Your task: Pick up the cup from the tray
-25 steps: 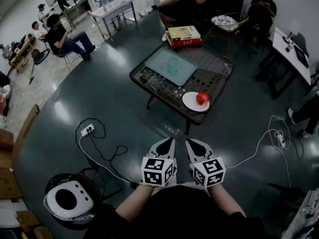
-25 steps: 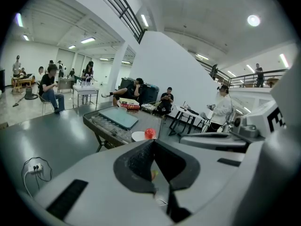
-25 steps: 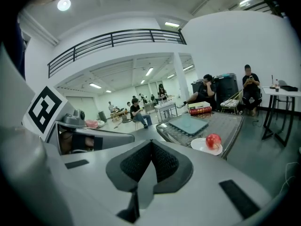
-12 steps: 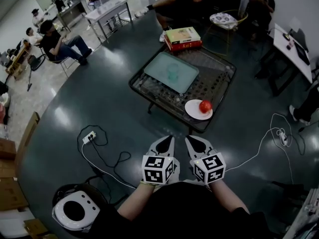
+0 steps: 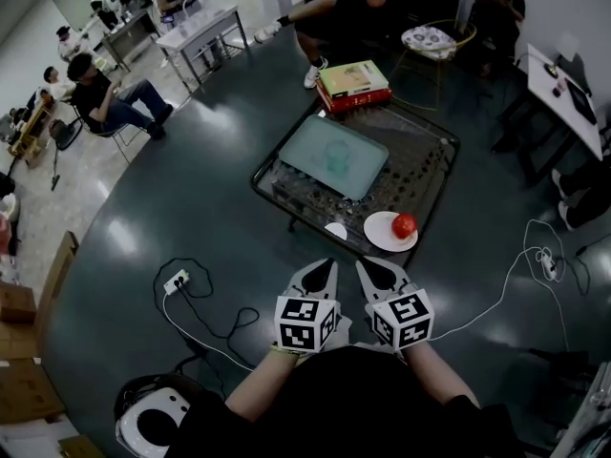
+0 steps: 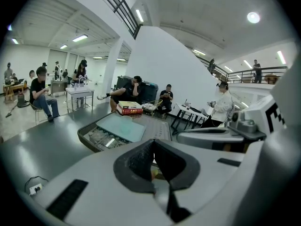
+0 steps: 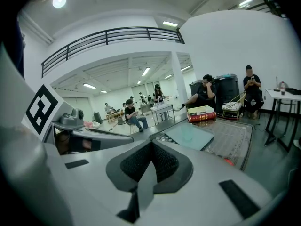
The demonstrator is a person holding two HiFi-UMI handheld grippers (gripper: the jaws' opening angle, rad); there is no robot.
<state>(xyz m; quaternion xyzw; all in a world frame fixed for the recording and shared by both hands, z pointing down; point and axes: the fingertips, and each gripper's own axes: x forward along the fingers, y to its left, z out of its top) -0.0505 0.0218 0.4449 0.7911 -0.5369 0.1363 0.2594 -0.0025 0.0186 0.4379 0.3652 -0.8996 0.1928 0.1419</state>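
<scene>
Task hadn't started: nothing was grasped and you were standing well back from the table (image 5: pixel 420 170). Your left gripper (image 5: pixel 325 268) had its jaws pressed together on nothing, and your right gripper (image 5: pixel 366 268) likewise, jaws closed and empty. You held both side by side, low in front of you and over the floor (image 5: pixel 191 198), short of the table's near edge. The cup (image 5: pixel 336 157) was a pale translucent teal, upright as far as I could tell, sitting on the matching translucent tray (image 5: pixel 305 151) on the far-left part of the table. It was hard to separate from the tray in the head view. Everything was left to do, by my read: close the gap, open one set of jaws, straddle the cup, pinch and lift. The table was low and dark, with a perforated metal top. It also carried a stack of books (image 5: pixel 353 79) at the far edge and a white plate (image 5: pixel 382 235) with a red fruit (image 5: pixel 404 225) at the near corner. The room was a big open hall with a glossy dark floor, a power strip (image 5: pixel 177 281) and cable off to your left, and seated people around the perimeter.
</scene>
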